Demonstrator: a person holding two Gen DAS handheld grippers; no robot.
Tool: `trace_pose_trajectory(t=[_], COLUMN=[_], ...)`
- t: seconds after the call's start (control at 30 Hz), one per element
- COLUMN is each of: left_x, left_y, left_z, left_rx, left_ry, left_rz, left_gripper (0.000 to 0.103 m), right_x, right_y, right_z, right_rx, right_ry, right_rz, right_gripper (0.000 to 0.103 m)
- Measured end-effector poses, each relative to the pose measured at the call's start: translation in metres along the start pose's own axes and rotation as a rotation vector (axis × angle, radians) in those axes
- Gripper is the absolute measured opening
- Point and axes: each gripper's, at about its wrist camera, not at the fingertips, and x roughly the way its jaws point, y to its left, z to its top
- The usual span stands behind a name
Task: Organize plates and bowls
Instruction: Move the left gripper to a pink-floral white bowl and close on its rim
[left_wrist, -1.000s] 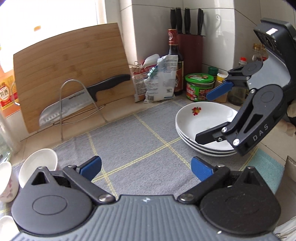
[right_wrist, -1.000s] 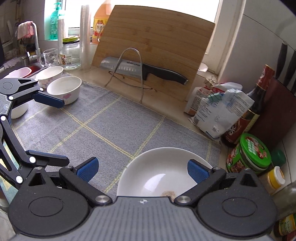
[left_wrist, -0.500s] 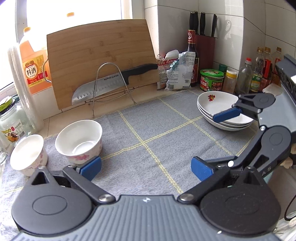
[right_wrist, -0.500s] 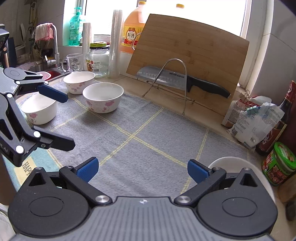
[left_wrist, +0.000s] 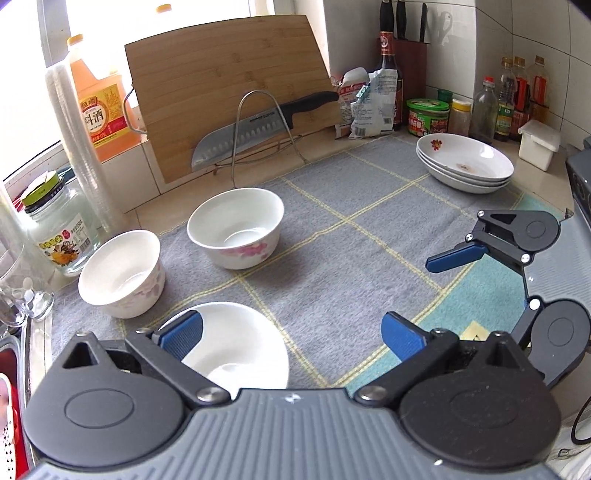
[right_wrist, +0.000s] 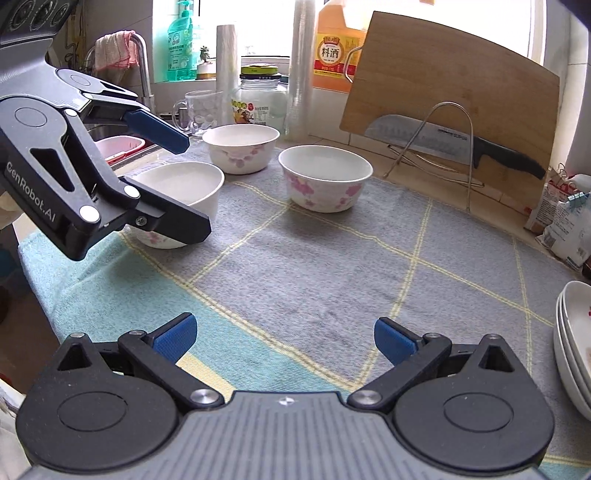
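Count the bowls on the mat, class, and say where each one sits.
3. One bowl stands mid-mat before the knife rack, one near the glass jar, and one lies under the left tool. Others may be hidden.

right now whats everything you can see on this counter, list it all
bowls: three, white with pink flowers, left part of mat, apart
plates: stack of three, white, far right of mat
mat: one, grey with yellow lines, teal edge, covering counter
cutting board: one, wooden, leaning at back
knife: one, black handle, on wire rack before board
orange jug: one, back left
glass jar: one, clear, green lid, left
green-lidded tub: one, back right
sauce bottles: several, right corner
knife block: one, dark red, back
left gripper: open, over nearest bowl
right gripper: open, over mat
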Motion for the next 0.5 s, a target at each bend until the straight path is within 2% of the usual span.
trace_pose_trajectory(t=[0.3, 0.5], left_x=[0.009, 0.023], left_y=[0.055, 0.086], left_z=[-0.014, -0.017], left_rx=[-0.025, -0.056], left_ry=[0.06, 0.114], left_rz=[0.051, 0.04], left_gripper=[0.102, 0.102], right_x=[0.023, 0.038], right_y=[0.044, 0.064], right_z=[0.02, 0.033], right_rx=[-0.065, -0.081], right_ry=[-0.023, -0.04], right_rz=[0.045, 0.055], right_gripper=[0.103, 0.103])
